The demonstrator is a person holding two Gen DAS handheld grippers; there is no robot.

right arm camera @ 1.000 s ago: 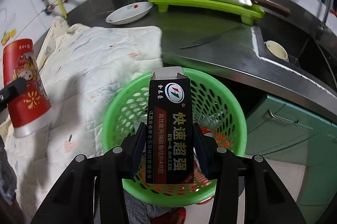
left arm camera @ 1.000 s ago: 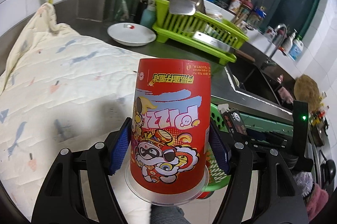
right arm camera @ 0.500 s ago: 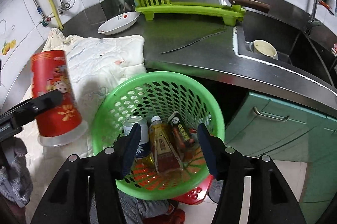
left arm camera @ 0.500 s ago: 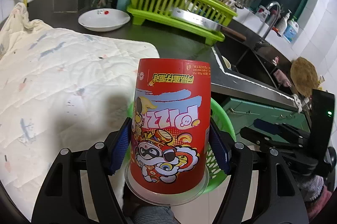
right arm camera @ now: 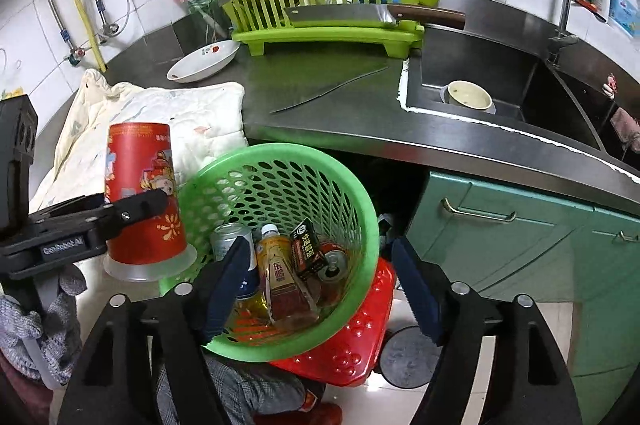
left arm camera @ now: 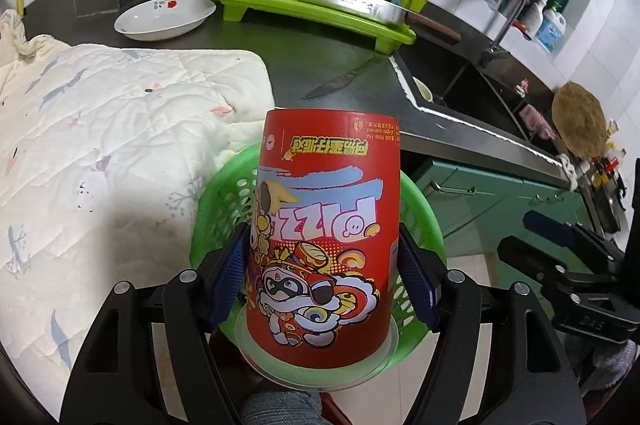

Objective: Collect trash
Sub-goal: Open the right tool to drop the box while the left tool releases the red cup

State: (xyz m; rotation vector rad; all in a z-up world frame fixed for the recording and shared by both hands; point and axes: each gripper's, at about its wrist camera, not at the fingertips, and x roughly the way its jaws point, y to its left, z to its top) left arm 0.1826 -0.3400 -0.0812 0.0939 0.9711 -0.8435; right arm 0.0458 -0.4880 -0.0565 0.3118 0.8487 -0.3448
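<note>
The red printed paper cup with a clear plastic lid (left arm camera: 324, 245) is held upside down, lid end nearest the camera, pinched between the blue pads of the left tool (left arm camera: 326, 289). In the right wrist view the same cup (right arm camera: 140, 193) sits at the left edge of the round green perforated plastic basket (right arm camera: 362, 209), its lid just outside the rim. In the left wrist view the cup stands in front of the basket (left arm camera: 424, 221) and covers most of its opening. Inside the basket lie a silver drink can (right arm camera: 230, 237), a clear bottle of amber liquid with a yellow label (right arm camera: 280, 273), a small black cardboard box (right arm camera: 308, 251) and a second can lying on its side (right arm camera: 334, 263). The right tool (right arm camera: 320, 289) is spread wide with nothing between its pads, above the near side of the basket. A red plastic stool (right arm camera: 360, 329) shows beneath the basket. Behind it runs the dark steel desk (right arm camera: 320, 109), carrying a white quilted cloth (left arm camera: 120, 129), a white shallow dish (right arm camera: 204, 61), a long knife (right arm camera: 332, 89) and a lime-green dish rack (right arm camera: 332, 5) with a cleaver resting on it. A steel sink (right arm camera: 500, 81) holding a bowl lies to the right.
</note>
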